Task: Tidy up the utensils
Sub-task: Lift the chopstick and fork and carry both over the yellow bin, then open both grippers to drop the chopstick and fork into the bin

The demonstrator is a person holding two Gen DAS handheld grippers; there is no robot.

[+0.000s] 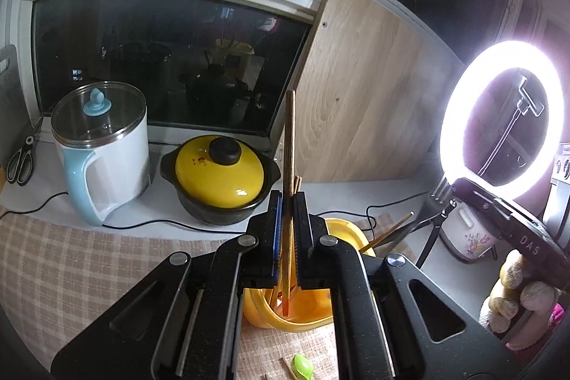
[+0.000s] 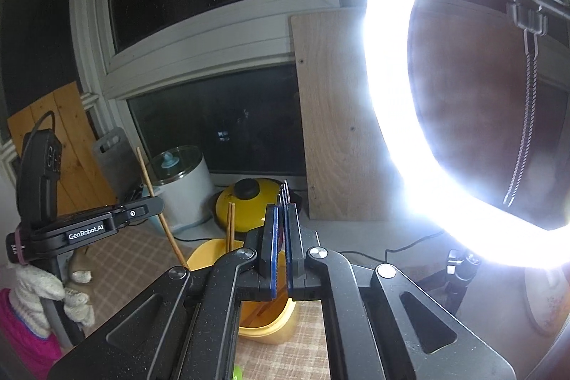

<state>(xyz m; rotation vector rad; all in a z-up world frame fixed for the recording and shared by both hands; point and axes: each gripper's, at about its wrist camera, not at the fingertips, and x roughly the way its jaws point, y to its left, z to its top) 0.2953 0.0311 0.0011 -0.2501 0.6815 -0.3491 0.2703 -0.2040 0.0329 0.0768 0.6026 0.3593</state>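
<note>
- The left hand-held gripper (image 1: 288,202) is clamped on a chopstick (image 1: 289,145), held upright, its lower tip hanging inside the yellow holder (image 1: 342,230).
- Much of the holder is hidden behind the gripper bodies in both views; only parts of its rim and wall show.
- More chopsticks (image 2: 230,223) stand in the holder, leaning on its rim; how many is hard to tell.
- The right hand-held gripper (image 2: 282,219) is clamped on a fork (image 2: 285,189) just above the holder; only the tines show above the pads, the handle is hidden.
- Behind the holder a yellow-lidded pot (image 1: 219,178) and a kettle (image 1: 103,148) stand on the worktop (image 1: 71,266).
- To the holder's right a ring light (image 1: 498,113) glares, washing out what lies near it.
- A green thing (image 1: 302,366) in front of the holder is cut off by the frame edge.
- A gloved hand (image 1: 520,291) grips the right gripper, partly hidden.
</note>
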